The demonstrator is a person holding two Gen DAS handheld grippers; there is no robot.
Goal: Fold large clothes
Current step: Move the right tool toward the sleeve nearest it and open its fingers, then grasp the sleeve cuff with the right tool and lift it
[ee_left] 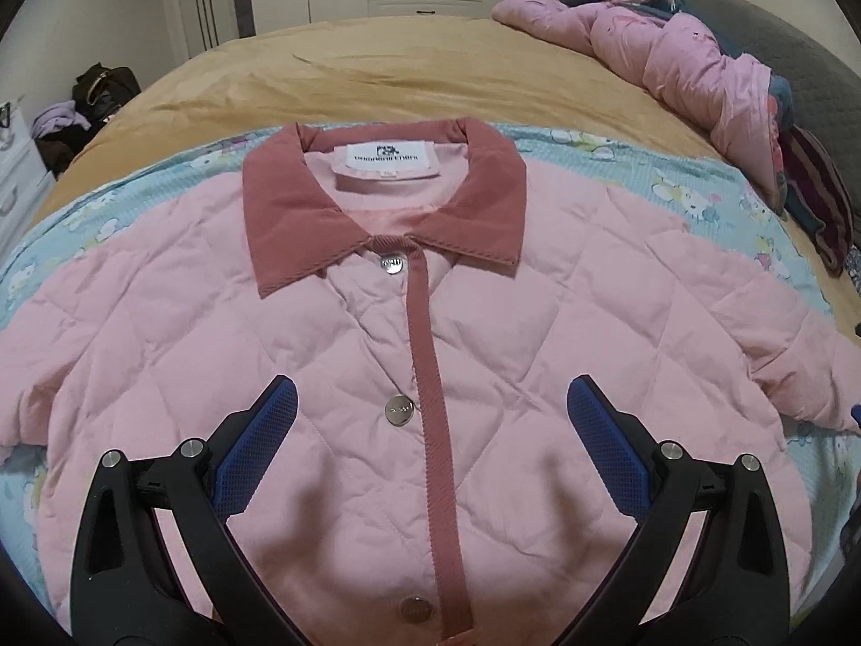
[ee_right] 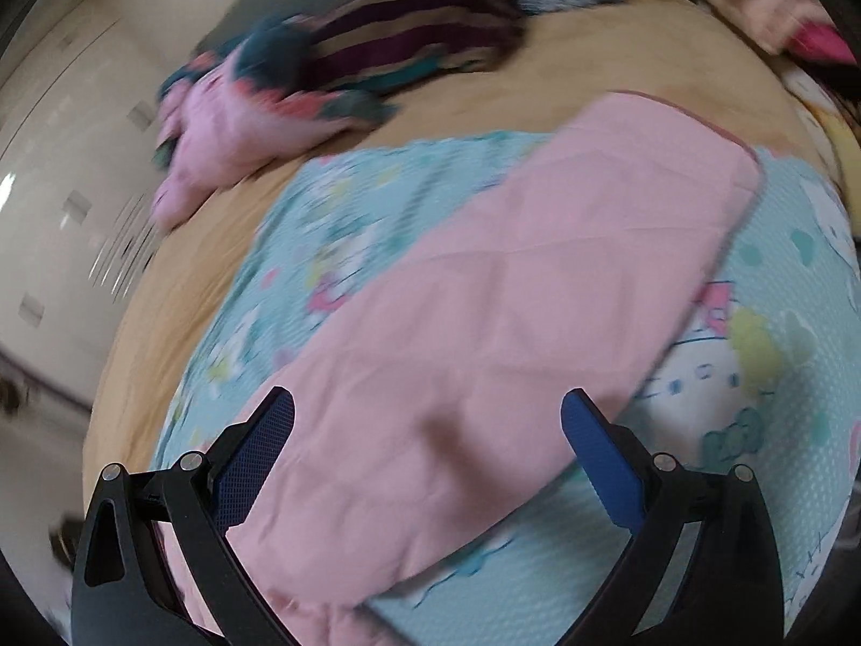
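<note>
In the left wrist view the left gripper hovers with jaws spread wide and empty over the pink quilted jacket, which lies front-up and buttoned on a blue cartoon-print sheet, its collar toward 12 o'clock. The right gripper, equally wide and empty, hangs over a sleeve running toward 1 o'clock. Farther off, a crumpled pink quilt sits at 1 o'clock on the tan bedspread.
</note>
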